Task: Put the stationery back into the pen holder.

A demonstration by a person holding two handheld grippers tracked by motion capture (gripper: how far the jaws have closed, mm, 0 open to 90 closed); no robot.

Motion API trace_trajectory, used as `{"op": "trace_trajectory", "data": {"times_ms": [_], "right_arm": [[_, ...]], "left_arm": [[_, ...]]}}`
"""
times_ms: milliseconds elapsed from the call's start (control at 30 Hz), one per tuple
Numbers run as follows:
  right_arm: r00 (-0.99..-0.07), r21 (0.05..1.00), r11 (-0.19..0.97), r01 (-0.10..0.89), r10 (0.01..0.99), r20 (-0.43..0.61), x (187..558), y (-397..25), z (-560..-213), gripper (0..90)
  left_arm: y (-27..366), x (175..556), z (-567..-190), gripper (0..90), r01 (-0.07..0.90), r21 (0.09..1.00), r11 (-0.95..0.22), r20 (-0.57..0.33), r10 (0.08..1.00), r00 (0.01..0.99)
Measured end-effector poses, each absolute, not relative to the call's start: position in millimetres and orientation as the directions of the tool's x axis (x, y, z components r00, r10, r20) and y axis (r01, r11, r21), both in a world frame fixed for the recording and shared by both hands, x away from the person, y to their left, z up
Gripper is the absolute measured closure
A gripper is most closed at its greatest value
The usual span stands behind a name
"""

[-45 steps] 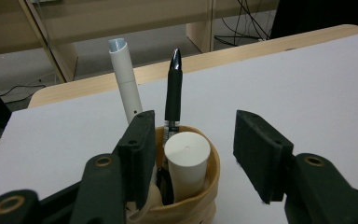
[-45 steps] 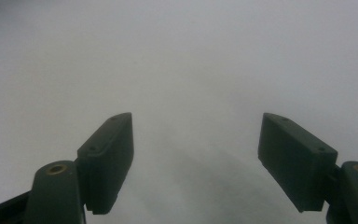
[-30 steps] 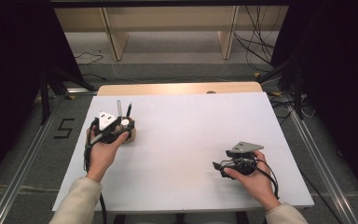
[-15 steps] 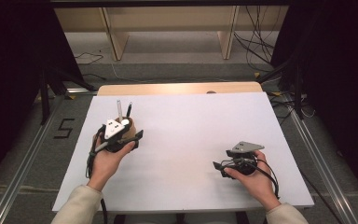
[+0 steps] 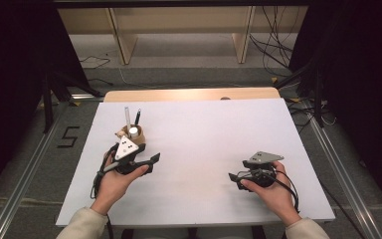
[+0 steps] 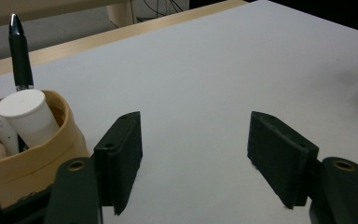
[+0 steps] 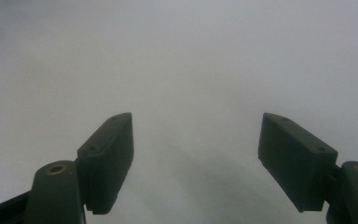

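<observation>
Left gripper (image 5: 151,159) (jaws apart, empty) sits at six o'clock of the pen cup (image 5: 131,135); right gripper (image 5: 233,177) likewise gapes; approach gently, avoiding tipping.

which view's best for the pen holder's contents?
Left gripper view: the tan pen holder sits close, showing a black pen and a white cylinder. High view shows the holder small, partly behind the left tool.

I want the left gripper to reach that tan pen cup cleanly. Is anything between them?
Nothing visible. The left gripper stands open right beside the pen cup, bare white table around them.
</observation>
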State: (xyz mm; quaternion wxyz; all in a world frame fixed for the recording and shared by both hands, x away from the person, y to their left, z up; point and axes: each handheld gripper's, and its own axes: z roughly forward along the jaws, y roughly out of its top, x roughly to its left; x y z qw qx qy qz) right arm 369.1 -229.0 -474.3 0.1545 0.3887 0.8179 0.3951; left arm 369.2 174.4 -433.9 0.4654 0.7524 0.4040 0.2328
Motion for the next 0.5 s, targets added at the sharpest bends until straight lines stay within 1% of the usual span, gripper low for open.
{"op": "trace_trajectory", "data": {"times_ms": [267, 500], "right_arm": [[-0.648, 0.765, 0.384, 0.516, 0.760, 0.056, 368, -230, -475, 27.1], [-0.648, 0.765, 0.385, 0.517, 0.759, 0.056, 367, -231, -475, 27.0]], "left_arm": [[180, 359, -444, 32.7, 0.380, 0.876, -0.298, 0.012, 0.801, 0.599], [184, 350, -458, 29.6, 0.384, 0.857, -0.344, 0.044, 0.792, 0.609]]}}
